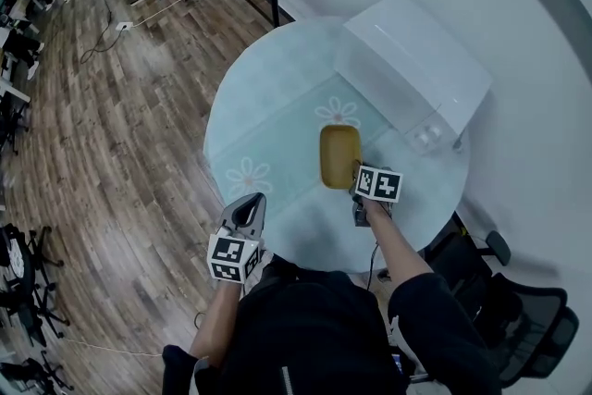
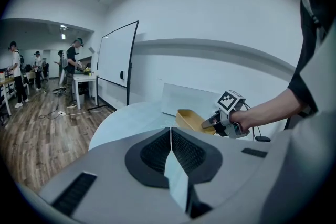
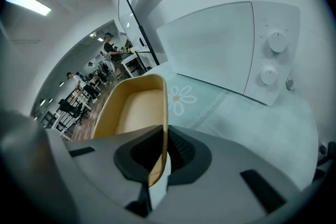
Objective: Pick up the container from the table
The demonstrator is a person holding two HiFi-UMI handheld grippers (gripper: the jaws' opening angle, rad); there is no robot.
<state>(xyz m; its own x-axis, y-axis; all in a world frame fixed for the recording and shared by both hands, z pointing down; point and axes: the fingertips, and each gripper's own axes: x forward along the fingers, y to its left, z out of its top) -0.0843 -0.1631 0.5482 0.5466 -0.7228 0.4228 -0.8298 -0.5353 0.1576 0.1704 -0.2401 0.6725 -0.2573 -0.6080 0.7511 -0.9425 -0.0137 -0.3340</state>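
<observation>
A yellow oblong container (image 1: 337, 153) sits near the middle of the round table (image 1: 277, 97), which has a pale flowered cloth. My right gripper (image 1: 357, 178) is shut on the container's near right rim. In the right gripper view the container's wall (image 3: 157, 107) runs straight between the closed jaws (image 3: 161, 139). From the left gripper view the container (image 2: 191, 119) looks tilted in the right gripper (image 2: 216, 121), just above the cloth. My left gripper (image 1: 250, 203) hangs off the table's near left edge, shut on nothing (image 2: 170, 136).
A white microwave (image 1: 416, 69) stands at the table's far right, close behind the container, and its dials face me in the right gripper view (image 3: 270, 57). A whiteboard stand (image 2: 116, 63) and several people are farther off. An office chair (image 1: 504, 296) is at my right.
</observation>
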